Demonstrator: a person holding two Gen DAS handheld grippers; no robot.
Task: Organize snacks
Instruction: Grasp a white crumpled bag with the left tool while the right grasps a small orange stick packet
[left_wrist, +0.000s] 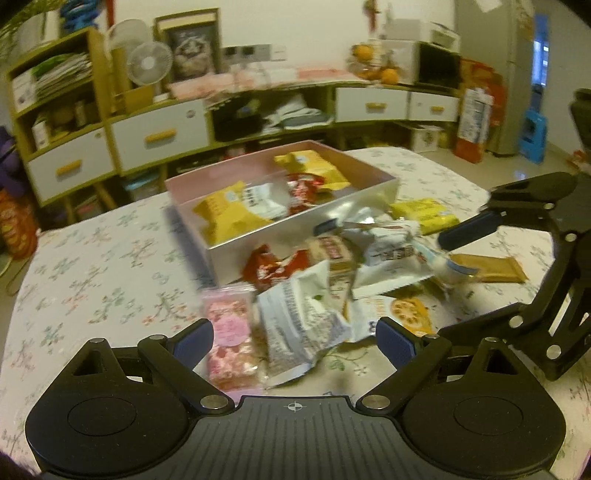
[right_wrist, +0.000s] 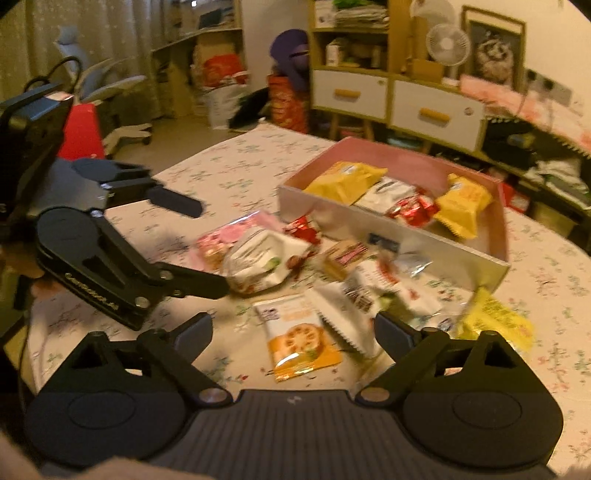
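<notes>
A pink box (left_wrist: 295, 236) (right_wrist: 388, 236) stands on the flowered table and holds yellow, white and red snack packs. Loose snacks lie in a pile in front of it. My left gripper (left_wrist: 293, 341) is open just above a pink packet (left_wrist: 227, 332) and a crumpled white bag (left_wrist: 299, 325); the white bag also shows in the right wrist view (right_wrist: 262, 266). My right gripper (right_wrist: 293, 336) is open over an orange packet (right_wrist: 301, 339) and a white packet (right_wrist: 354, 310). Each gripper shows in the other's view, open and empty.
A yellow packet (left_wrist: 424, 214) (right_wrist: 495, 321) and a brown bar (left_wrist: 487, 267) lie at the right of the pile. Shelves with white drawers (left_wrist: 159, 134) stand beyond the table. Office chairs (right_wrist: 110, 96) stand at the far left.
</notes>
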